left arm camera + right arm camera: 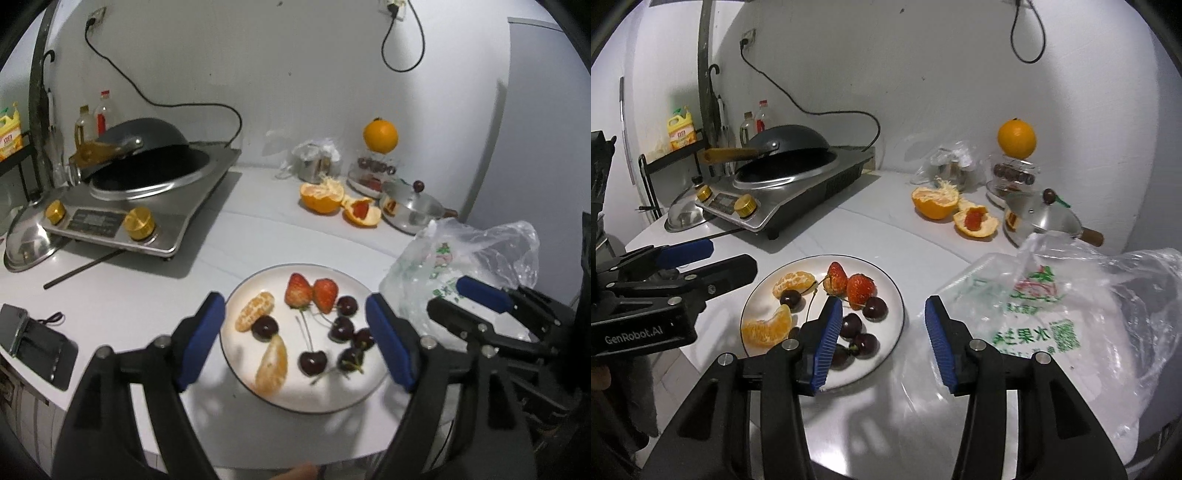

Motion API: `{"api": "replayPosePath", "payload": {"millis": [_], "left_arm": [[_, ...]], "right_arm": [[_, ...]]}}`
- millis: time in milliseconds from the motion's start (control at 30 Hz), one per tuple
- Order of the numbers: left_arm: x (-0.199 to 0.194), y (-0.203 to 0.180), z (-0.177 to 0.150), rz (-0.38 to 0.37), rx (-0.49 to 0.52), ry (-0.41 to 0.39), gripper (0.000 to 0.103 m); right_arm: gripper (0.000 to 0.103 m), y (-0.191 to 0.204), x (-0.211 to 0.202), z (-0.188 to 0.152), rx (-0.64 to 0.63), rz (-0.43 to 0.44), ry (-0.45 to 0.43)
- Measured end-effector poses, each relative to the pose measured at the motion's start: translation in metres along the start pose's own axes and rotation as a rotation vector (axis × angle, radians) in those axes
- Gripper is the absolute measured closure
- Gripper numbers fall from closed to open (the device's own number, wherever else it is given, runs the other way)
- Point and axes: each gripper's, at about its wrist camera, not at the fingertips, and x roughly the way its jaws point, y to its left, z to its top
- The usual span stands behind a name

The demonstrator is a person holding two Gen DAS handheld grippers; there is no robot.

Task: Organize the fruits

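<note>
A white plate [332, 391] near the counter's front edge holds two strawberries [299, 290], two peeled mandarin segments [273, 365] and several dark cherries [312, 362]. My left gripper [293, 297] hovers above the plate, open, its blue pads straddling the fruit without touching any. In the right wrist view the same plate [764, 299] lies left of centre. My right gripper [882, 301] is open and empty over the plate's right rim, its left pad above the cherries [866, 345]. Each gripper shows in the other's view, the right gripper [445, 293] and the left gripper [733, 255].
A crumpled plastic bag [1052, 314] lies right of the plate. Behind are orange peels [321, 197], a small steel pot [410, 206] and a whole orange on a jar [380, 134]. An induction cooker with a wok [147, 177], a steel lid [27, 240] and a black rod [81, 267] sit left.
</note>
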Motion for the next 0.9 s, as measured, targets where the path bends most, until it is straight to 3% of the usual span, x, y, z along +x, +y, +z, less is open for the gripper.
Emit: {"api": "replayPosePath", "payload": {"millis": [567,900], "left_arm": [[-0.092,-0.045,-0.008,0.007,0.059,-0.154,0.023],[-0.159,-0.068,0.019,0.017,0.1,-0.301,0.022]], "right_arm": [[0.048,-0.004,-0.099,-0.011,-0.001,-0.063,-0.158],[0.047,0.0,-0.166,0.01,-0.012,-0.126,-0.313]]}}
